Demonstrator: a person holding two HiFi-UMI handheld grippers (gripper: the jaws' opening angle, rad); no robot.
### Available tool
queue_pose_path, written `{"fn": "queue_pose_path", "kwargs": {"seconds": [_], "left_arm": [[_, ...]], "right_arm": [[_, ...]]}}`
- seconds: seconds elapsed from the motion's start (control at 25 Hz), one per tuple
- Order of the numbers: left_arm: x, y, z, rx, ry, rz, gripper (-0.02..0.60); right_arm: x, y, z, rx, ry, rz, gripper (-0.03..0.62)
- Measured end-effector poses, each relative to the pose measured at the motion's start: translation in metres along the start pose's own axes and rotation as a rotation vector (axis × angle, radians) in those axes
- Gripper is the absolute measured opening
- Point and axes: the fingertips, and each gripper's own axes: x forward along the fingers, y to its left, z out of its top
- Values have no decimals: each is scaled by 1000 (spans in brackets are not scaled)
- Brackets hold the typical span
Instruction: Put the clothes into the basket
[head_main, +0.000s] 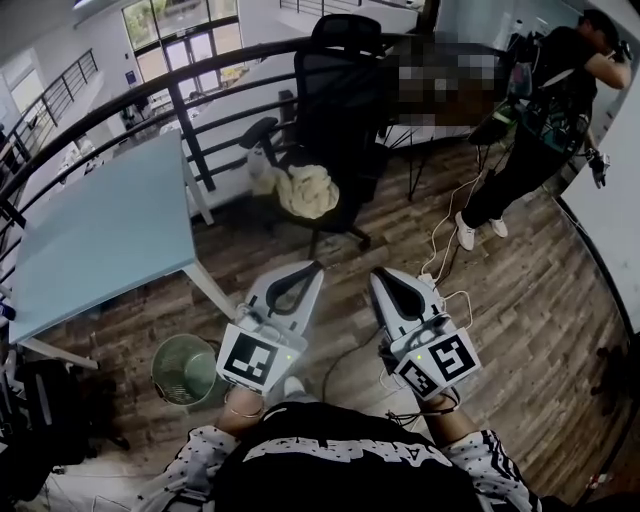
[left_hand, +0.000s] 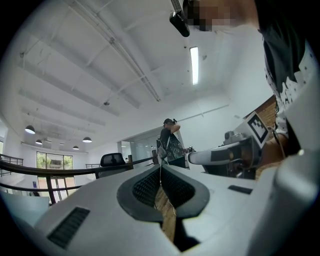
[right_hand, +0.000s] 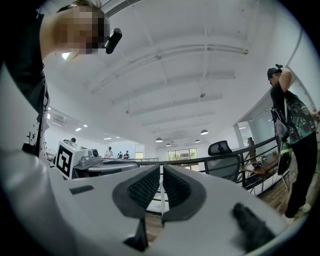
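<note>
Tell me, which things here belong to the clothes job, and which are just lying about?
Job: cream clothes; green basket; left gripper and right gripper, jaws shut, empty.
Lying about: office chair under the clothes; blue table; floor cables; standing person.

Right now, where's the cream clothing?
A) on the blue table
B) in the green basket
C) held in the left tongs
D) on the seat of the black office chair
D: in the head view the cream clothes lie bunched on the seat of the black office chair, well apart from the green basket, which stands on the floor by the table.
</note>
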Motion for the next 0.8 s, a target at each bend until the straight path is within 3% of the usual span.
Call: {"fn": "queue_pose_path", "kwargs": {"seconds": [0.8], "left_arm": [[-3, 94, -32, -17, 9, 8, 15]], "right_arm": [[96, 5, -15, -8, 32, -1, 32]]}}
